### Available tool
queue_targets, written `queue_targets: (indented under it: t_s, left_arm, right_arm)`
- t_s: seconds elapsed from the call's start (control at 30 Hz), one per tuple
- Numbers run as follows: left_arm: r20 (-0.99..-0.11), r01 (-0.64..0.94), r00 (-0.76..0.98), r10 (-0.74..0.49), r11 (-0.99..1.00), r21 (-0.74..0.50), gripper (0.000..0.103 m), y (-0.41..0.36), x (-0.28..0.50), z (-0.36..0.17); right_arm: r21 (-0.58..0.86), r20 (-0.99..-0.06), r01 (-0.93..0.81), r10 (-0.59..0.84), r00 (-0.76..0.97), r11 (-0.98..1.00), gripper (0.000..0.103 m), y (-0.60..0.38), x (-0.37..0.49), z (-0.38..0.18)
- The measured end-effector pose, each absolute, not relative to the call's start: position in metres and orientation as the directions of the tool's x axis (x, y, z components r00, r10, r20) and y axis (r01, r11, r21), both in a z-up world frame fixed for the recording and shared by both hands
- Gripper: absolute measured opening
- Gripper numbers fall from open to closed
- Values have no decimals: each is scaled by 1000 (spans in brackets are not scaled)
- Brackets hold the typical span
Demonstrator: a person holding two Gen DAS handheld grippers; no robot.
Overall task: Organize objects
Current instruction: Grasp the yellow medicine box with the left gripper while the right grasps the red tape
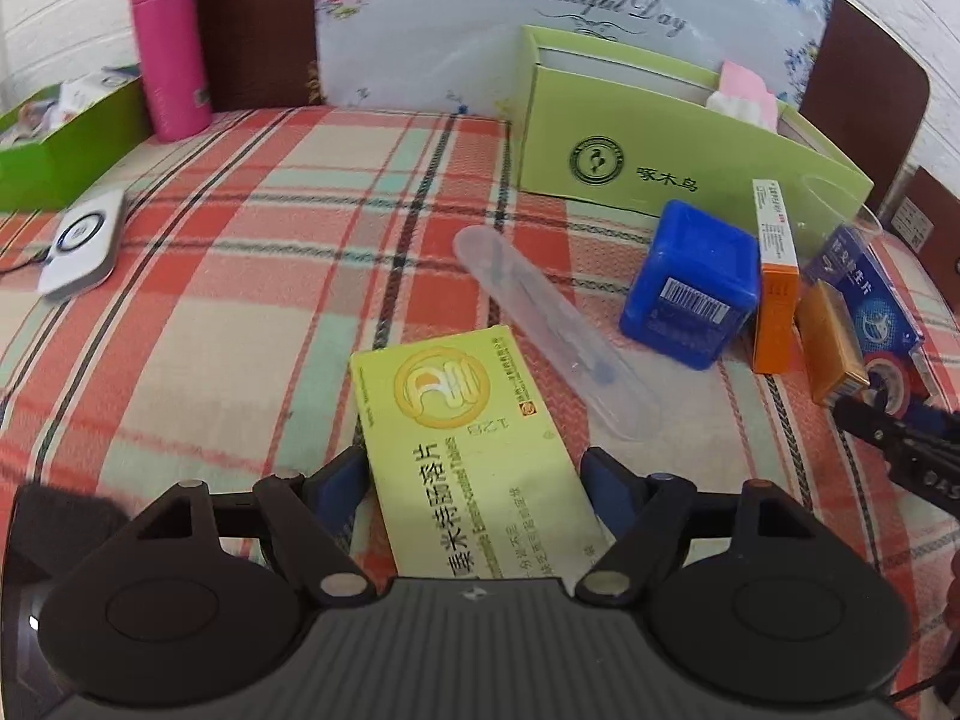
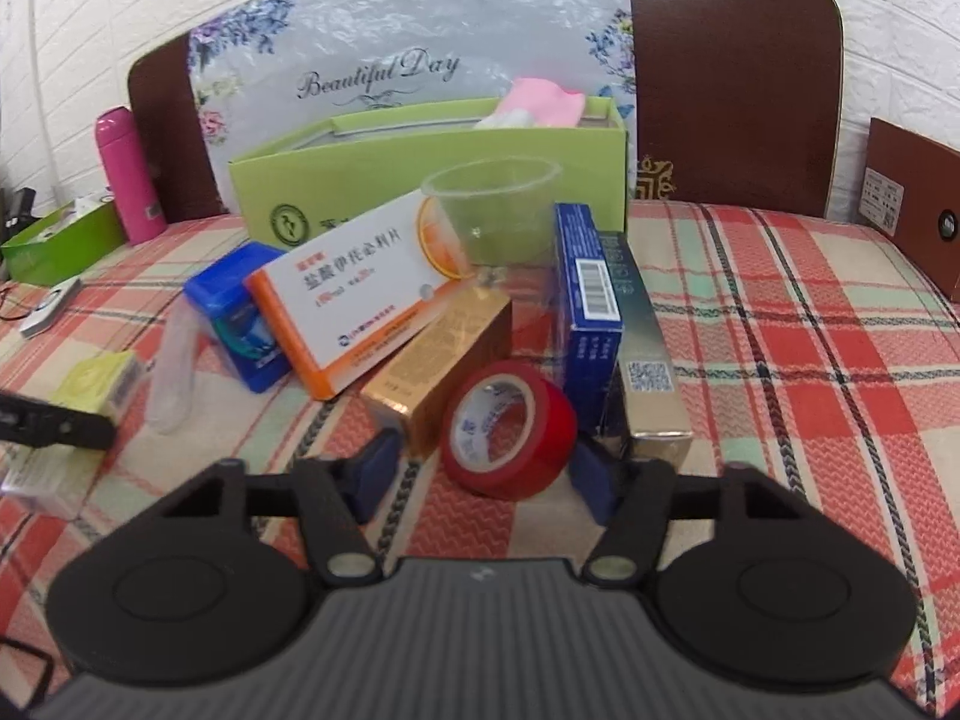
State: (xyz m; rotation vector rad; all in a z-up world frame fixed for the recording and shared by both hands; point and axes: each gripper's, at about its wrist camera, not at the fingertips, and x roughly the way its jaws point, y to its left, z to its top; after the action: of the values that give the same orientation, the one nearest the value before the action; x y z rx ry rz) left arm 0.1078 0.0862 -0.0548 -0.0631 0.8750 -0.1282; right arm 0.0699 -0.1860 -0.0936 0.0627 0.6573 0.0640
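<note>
A yellow-green medicine box [image 1: 468, 420] lies on the plaid cloth between the fingers of my left gripper [image 1: 471, 468]. The pads sit close to its two long sides, and a thin gap shows on the right. A red tape roll [image 2: 510, 429] stands on edge between the fingers of my right gripper [image 2: 487, 462]. The right pad is beside the roll and the left one is clearly apart from it. Behind the roll crowd a gold box [image 2: 438, 360], an orange-and-white medicine box [image 2: 360, 300], a blue tub [image 2: 234, 318], a dark blue box [image 2: 585, 312] and a silver box [image 2: 648, 360].
A clear plastic tube [image 1: 552, 330] lies right of the yellow-green box. A clear cup [image 2: 492, 210] stands before the open green carton [image 1: 660, 144]. At the far left are a pink flask [image 1: 168, 42], a green tray [image 1: 66, 138] and a white device [image 1: 84, 243]. Chair backs line the far edge.
</note>
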Motion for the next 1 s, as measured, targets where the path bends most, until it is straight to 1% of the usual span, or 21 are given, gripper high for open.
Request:
queue_targets:
  t_s: [0.03,0.1,0.2,0.23,0.3,0.33,0.43,0.57,0.8,0.87,0.9,0.93,1.0]
  left_arm:
    - [-763,76,632,-134,991,-111,81,87,107,-54]
    - [-771,65,625,-121,992,-103,81,86,108,-54]
    - [-773,81,625,-108,994,-73,81,80,107,-55]
    - [-769,101,628,-123,992,-76,81,78,106,-55]
    - [-766,151,619,-172,984,-99,80,73,101,-55]
    - [-765,178,614,-193,978,-104,80,70,98,-54]
    - [-768,209,607,-202,974,-92,80,60,94,-54]
    - [-778,169,607,-163,983,-75,81,59,96,-56]
    - [-773,174,624,-119,985,-11,81,50,95,-60]
    - [-768,173,630,-117,985,-7,81,49,95,-60]
    - [-766,173,631,-121,985,-13,77,50,95,-60]
    - [-764,172,633,-125,985,-19,76,50,95,-59]
    - [-761,170,635,-132,985,-29,74,50,94,-58]
  right_arm:
    - [71,-607,-34,70,792,997,45,-187,69,-95]
    - [84,-619,-59,99,779,995,45,-189,62,-93]
    - [189,-652,-125,220,725,974,45,-196,46,-85]
    - [217,-661,-163,268,701,962,45,-198,40,-83]
    - [221,-676,-236,323,662,946,46,-194,30,-81]
    - [198,-679,-254,319,662,947,46,-189,24,-80]
    - [120,-678,-266,275,681,956,55,-177,18,-81]
    - [77,-671,-255,239,702,964,55,-169,18,-82]
    - [47,-677,-259,221,702,965,55,-167,17,-85]
    - [41,-675,-256,216,706,966,53,-166,16,-86]
    - [35,-674,-253,210,708,967,51,-165,16,-86]
    - [23,-673,-249,199,713,968,46,-164,16,-86]
    - [22,-675,-255,202,710,967,46,-165,17,-85]
